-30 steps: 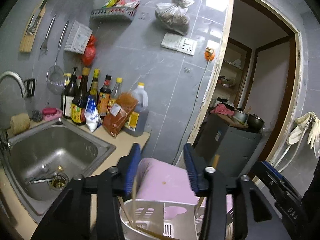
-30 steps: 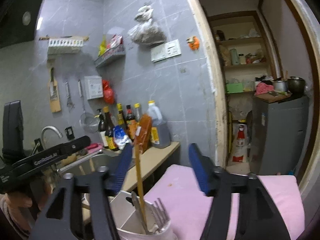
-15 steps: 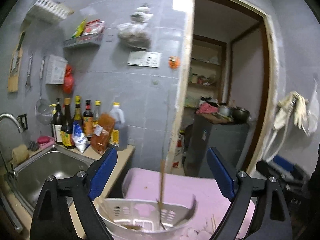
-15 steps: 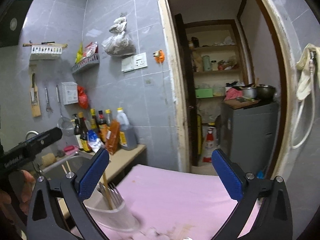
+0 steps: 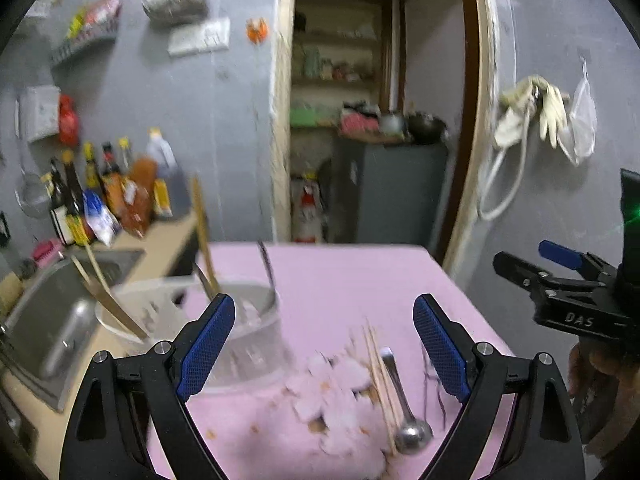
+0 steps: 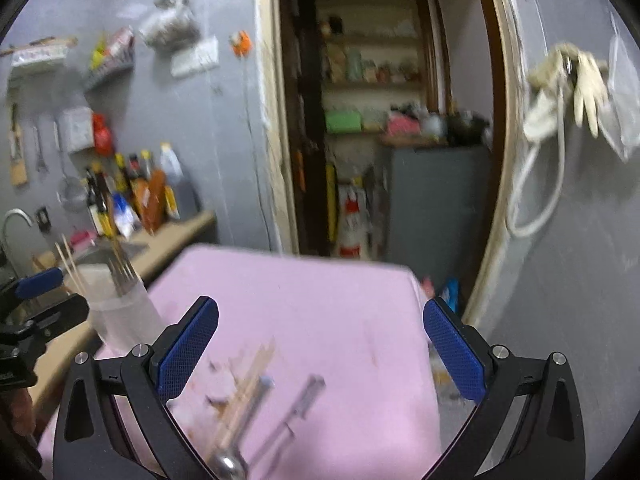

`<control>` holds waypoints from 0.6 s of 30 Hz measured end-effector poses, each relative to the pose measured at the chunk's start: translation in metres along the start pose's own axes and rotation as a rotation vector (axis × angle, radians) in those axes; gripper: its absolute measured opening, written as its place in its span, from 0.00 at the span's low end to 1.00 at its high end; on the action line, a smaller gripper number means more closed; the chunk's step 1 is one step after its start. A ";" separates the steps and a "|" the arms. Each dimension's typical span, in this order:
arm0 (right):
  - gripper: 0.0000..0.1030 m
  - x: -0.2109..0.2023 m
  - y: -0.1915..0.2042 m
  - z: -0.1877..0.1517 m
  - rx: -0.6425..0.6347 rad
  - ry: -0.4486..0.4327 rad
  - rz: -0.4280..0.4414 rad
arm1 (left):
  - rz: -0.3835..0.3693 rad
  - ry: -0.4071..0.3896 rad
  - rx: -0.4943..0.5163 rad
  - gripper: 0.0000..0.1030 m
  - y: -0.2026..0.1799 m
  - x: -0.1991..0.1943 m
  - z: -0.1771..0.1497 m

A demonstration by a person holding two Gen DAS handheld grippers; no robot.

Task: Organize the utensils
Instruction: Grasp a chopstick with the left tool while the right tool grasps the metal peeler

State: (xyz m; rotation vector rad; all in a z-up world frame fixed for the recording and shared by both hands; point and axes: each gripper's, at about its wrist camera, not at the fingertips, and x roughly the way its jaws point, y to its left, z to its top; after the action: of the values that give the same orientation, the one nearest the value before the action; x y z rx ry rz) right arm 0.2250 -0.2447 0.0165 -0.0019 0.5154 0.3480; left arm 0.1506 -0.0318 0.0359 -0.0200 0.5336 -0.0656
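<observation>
left gripper jaws spread wide, nothing between the pads; just ahead and below it, on the pink mat, a blurred pile of loose utensils: bundle of chopsticks beside a metal spoon, bowl end nearest the gripper; pale crumpled bits just left of them; white utensil holder ahead-left, close behind the left finger, chopsticks, a spoon and a fork standing in it; sink and counter edge further left; far part of the mat bare up to its far edge, doorway beyond; right gripper off to the right past the mat edge, well apart

right gripper jaws also spread wide, empty; below and between its fingers the blurred chopsticks and spoon, one more metal utensil just right of them, type unclear; holder ahead-left at the mat's left edge; open mat ahead and right to its right edge; grey wall beyond
</observation>
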 end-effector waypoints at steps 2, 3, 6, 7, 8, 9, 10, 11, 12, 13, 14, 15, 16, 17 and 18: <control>1.00 0.010 -0.006 -0.013 0.013 0.055 -0.006 | -0.009 0.045 0.000 0.85 -0.006 0.012 -0.011; 1.00 0.016 -0.010 -0.021 0.020 0.086 -0.005 | -0.004 0.071 0.001 0.85 -0.009 0.019 -0.017; 0.97 0.030 -0.017 -0.042 0.050 0.158 0.015 | 0.006 0.117 0.005 0.84 -0.015 0.037 -0.034; 0.95 0.035 -0.019 -0.049 0.063 0.181 0.025 | 0.009 0.131 0.001 0.84 -0.016 0.042 -0.038; 0.91 0.038 -0.021 -0.053 0.073 0.196 0.030 | 0.012 0.156 -0.004 0.82 -0.017 0.051 -0.044; 0.84 0.043 -0.023 -0.058 0.084 0.215 0.035 | 0.011 0.173 -0.007 0.79 -0.018 0.057 -0.048; 0.80 0.046 -0.025 -0.062 0.092 0.227 0.039 | 0.009 0.192 -0.008 0.77 -0.018 0.063 -0.051; 0.77 0.051 -0.027 -0.066 0.104 0.244 0.047 | 0.002 0.219 -0.011 0.72 -0.018 0.073 -0.056; 0.74 0.055 -0.029 -0.069 0.119 0.256 0.057 | -0.007 0.245 -0.013 0.65 -0.018 0.081 -0.060; 0.72 0.059 -0.030 -0.072 0.136 0.267 0.072 | -0.019 0.267 -0.016 0.61 -0.017 0.086 -0.062; 0.68 0.062 -0.031 -0.073 0.145 0.276 0.078 | -0.047 0.309 -0.026 0.54 -0.015 0.098 -0.065; 0.62 0.065 -0.033 -0.075 0.152 0.290 0.081 | -0.068 0.341 -0.038 0.49 -0.014 0.107 -0.068; 0.59 0.069 -0.033 -0.076 0.157 0.302 0.090 | -0.077 0.360 -0.049 0.45 -0.013 0.113 -0.070; 0.55 0.071 -0.032 -0.077 0.158 0.310 0.096 | -0.090 0.386 -0.056 0.39 -0.013 0.120 -0.074; 0.53 0.075 -0.031 -0.078 0.157 0.321 0.104 | -0.108 0.412 -0.062 0.36 -0.013 0.129 -0.076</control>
State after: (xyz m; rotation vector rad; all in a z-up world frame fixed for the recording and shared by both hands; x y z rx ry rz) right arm 0.2586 -0.2566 -0.0905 0.1229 0.8623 0.4103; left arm 0.2215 -0.0534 -0.0945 -0.0969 0.9467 -0.1604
